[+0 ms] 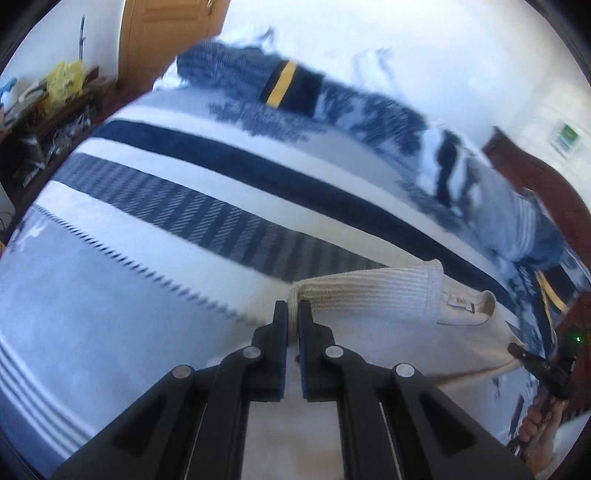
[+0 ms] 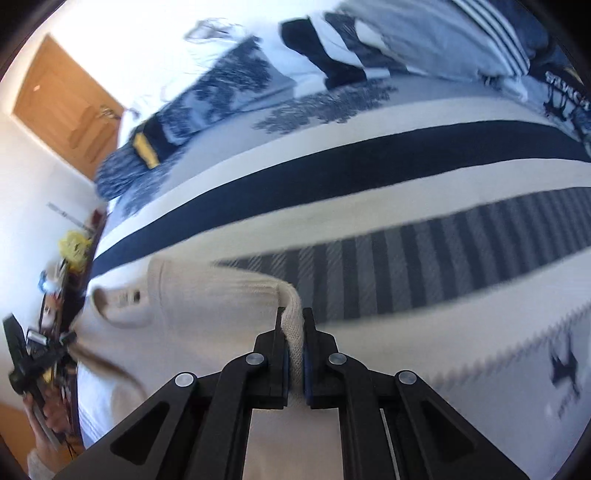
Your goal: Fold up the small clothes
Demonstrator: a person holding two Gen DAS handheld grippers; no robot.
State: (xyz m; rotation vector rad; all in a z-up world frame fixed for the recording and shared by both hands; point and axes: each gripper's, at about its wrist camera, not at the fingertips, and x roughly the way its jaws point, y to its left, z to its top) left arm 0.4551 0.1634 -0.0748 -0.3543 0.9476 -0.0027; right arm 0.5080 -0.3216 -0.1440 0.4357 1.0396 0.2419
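Note:
A cream ribbed knit sweater (image 1: pixel 388 295) hangs between my two grippers above the striped bedspread (image 1: pixel 184 177). My left gripper (image 1: pixel 293 308) is shut on one shoulder edge of the sweater. My right gripper (image 2: pixel 293 314) is shut on the other shoulder edge of the sweater (image 2: pixel 221 302). The neck opening with its label shows in the left wrist view (image 1: pixel 461 304) and in the right wrist view (image 2: pixel 122 299). The right gripper also shows at the right edge of the left wrist view (image 1: pixel 539 365). The sweater's lower part is hidden below the grippers.
The bed carries a pile of blue, white and navy clothes (image 1: pixel 295 88) along its far side. A wooden door (image 1: pixel 162 33) stands behind the bed. A cluttered dark shelf (image 1: pixel 48 110) stands at the left. A dark red headboard (image 1: pixel 535 177) is at the right.

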